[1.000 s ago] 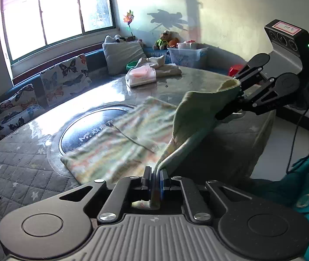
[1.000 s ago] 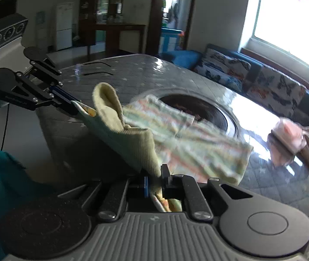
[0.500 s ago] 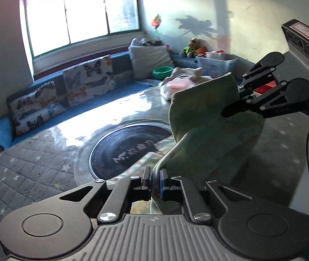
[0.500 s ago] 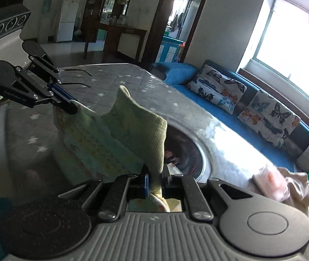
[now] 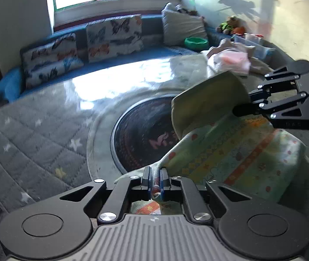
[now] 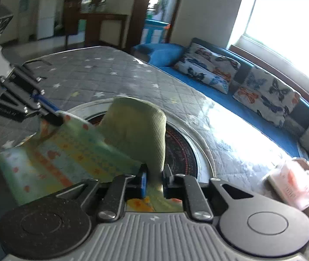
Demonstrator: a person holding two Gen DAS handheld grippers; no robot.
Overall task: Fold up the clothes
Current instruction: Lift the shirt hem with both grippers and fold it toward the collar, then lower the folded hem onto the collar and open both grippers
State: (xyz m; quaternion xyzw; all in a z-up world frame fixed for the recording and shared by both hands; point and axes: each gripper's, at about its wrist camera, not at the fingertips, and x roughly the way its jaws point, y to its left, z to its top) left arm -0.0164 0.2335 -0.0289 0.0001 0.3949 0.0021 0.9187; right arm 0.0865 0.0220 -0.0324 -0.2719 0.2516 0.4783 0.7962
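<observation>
A pastel patterned garment (image 5: 230, 152) with a green ribbed waistband (image 5: 208, 100) hangs doubled over between both grippers, above the grey quilted table (image 5: 24, 141). My left gripper (image 5: 154, 180) is shut on a patterned edge of it. In the right wrist view the left gripper (image 6: 56, 117) pinches the garment (image 6: 67, 152) at its left corner. My right gripper (image 6: 155, 180) is opening its jaws, and the waistband (image 6: 137, 126) still stands arched between them, no longer squeezed. From the left wrist view the right gripper (image 5: 242, 104) shows its fingers apart around the band.
A round dark inset (image 5: 137, 134) lies in the table under the garment. A pile of pink and beige clothes (image 5: 230, 58) sits at the table's far side. Behind it runs a blue sofa with butterfly cushions (image 5: 111, 37), a green bowl (image 5: 195, 42) and a clear box (image 5: 252, 43).
Both grippers carried the garment's near edge forward and down over the rest, so it now lies doubled. The right gripper's jaws have widened; the left stays clamped.
</observation>
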